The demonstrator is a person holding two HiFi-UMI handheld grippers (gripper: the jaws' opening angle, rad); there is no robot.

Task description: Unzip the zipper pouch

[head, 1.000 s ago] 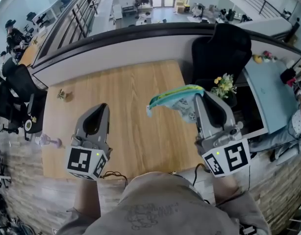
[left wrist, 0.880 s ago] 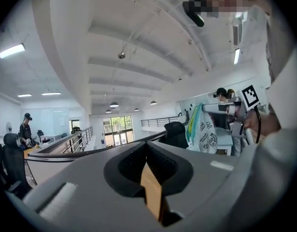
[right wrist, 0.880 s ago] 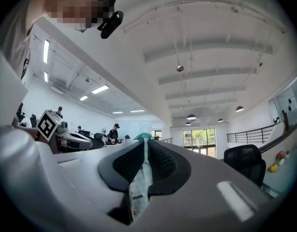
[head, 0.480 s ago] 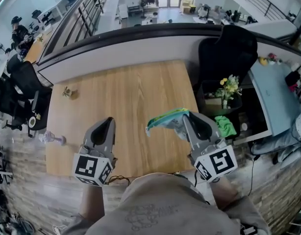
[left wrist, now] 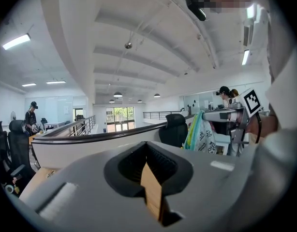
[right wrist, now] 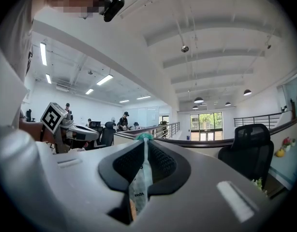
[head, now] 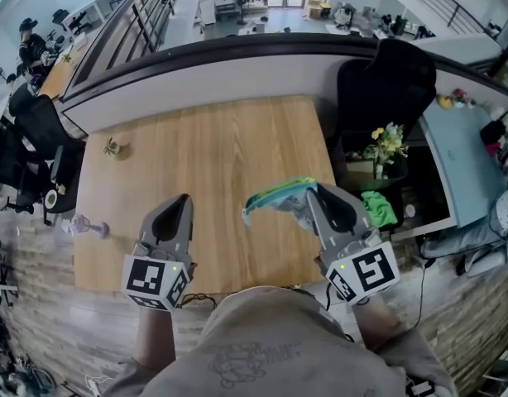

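Observation:
The zipper pouch [head: 277, 197], pale with a green and yellow top edge, hangs in the air over the wooden table [head: 213, 147]. My right gripper [head: 317, 193] is shut on its right end, and the pouch sticks out to the left. In the right gripper view the pouch's fabric [right wrist: 140, 180] is pinched between the jaws of the right gripper [right wrist: 144, 142]. My left gripper [head: 180, 203] is shut and empty, about a hand's width left of the pouch's free end. The left gripper view shows that gripper [left wrist: 147, 148] closed, with the pouch [left wrist: 200, 135] off to the right.
A black office chair [head: 378, 81] stands past the table's right edge, with a small flower pot [head: 385, 145] and a green cloth [head: 376, 208] beside it. A small object [head: 113, 148] lies at the table's far left. A curved ledge [head: 237, 52] runs behind the table.
Both grippers have drawn back toward my body over the table's near edge, the pouch coming along in the right one. Over the last half second they hardly move.

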